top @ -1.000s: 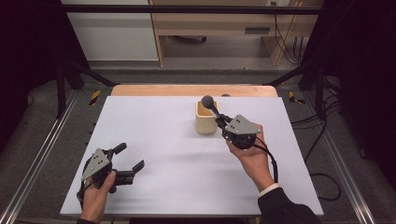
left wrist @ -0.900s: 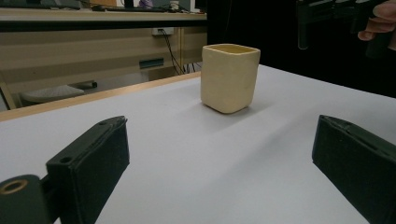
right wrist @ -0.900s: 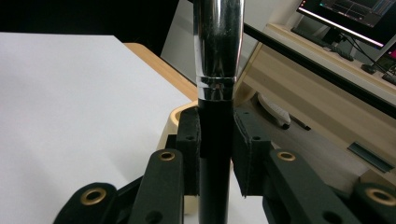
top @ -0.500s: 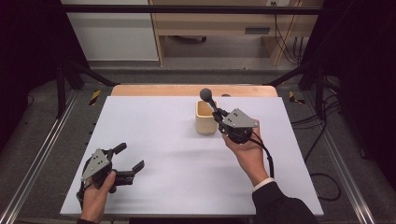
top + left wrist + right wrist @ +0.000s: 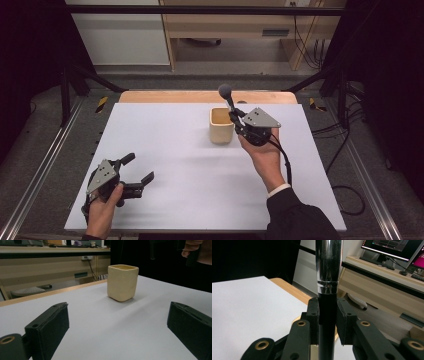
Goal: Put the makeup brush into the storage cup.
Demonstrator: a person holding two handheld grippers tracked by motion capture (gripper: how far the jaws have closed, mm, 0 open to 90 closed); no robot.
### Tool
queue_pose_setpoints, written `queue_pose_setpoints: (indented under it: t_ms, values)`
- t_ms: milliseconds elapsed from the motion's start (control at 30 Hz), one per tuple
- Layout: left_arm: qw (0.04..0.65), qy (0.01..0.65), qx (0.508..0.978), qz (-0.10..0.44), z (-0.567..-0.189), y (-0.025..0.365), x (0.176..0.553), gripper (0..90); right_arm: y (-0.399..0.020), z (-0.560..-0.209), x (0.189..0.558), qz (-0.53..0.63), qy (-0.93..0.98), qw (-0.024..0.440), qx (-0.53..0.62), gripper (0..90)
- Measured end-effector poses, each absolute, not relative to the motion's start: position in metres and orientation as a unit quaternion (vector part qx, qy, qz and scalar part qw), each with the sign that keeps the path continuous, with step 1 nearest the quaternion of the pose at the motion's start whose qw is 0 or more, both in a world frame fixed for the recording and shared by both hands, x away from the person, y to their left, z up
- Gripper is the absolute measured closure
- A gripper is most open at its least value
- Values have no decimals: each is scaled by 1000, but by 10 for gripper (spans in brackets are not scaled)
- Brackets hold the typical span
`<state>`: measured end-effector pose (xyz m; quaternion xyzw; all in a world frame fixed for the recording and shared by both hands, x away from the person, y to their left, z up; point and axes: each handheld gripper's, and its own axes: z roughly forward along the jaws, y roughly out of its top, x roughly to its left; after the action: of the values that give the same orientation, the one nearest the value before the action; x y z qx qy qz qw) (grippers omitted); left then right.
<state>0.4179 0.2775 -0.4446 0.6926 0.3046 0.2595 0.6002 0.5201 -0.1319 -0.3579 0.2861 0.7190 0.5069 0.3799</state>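
A cream square cup point(image 5: 221, 127) point(image 5: 123, 282) stands on the white table point(image 5: 170, 150), right of centre toward the far side. My right gripper point(image 5: 235, 116) point(image 5: 328, 312) hovers just right of the cup, shut on the black handle of a brush point(image 5: 230, 104) point(image 5: 328, 270). The brush has a chrome ferrule, and its dark head point(image 5: 225, 91) points up and away above the cup's far rim. At the table's near left my left gripper point(image 5: 140, 167) point(image 5: 117, 312) rests low over the surface, open, with nothing between its jaws and facing the cup.
A wooden strip point(image 5: 200, 96) runs along the table's far edge. Metal frame rails point(image 5: 45, 165) flank both sides. A cable point(image 5: 286, 162) trails from the right gripper along the forearm. A desk with monitors point(image 5: 392, 250) stands beyond the table.
The right hand has lifted the brush a little up and away, so its head now stands above the cup's far rim. The left gripper has not moved.
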Motion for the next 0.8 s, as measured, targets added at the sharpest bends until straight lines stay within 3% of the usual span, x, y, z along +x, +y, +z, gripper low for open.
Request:
queue_pose_setpoints:
  t_ms: [800]
  values:
    - [598, 302, 695, 260, -445, 276, 418, 38, -119, -359, 544, 540, 684, 371, 320, 745]
